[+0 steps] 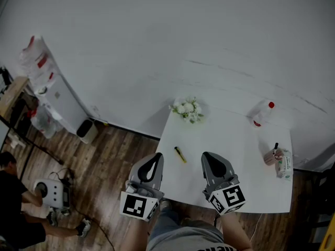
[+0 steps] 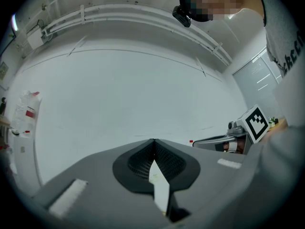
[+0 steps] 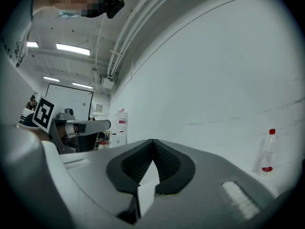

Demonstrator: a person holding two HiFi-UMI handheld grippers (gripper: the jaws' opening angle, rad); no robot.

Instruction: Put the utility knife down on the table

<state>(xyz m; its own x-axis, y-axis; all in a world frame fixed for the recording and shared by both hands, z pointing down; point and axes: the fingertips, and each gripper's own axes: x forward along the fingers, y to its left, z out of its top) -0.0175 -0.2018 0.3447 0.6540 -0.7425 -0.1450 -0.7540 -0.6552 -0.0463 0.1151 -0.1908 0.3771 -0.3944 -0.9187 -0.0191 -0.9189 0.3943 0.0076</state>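
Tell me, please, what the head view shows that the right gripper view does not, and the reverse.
Only the head view shows the yellow utility knife lying on the white table, the flowers and the cup with a pen. Only the right gripper view shows the ceiling lights and, close up, the right gripper with its fingers together and nothing between them. Both show the red-capped bottle, the left gripper and the white wall.
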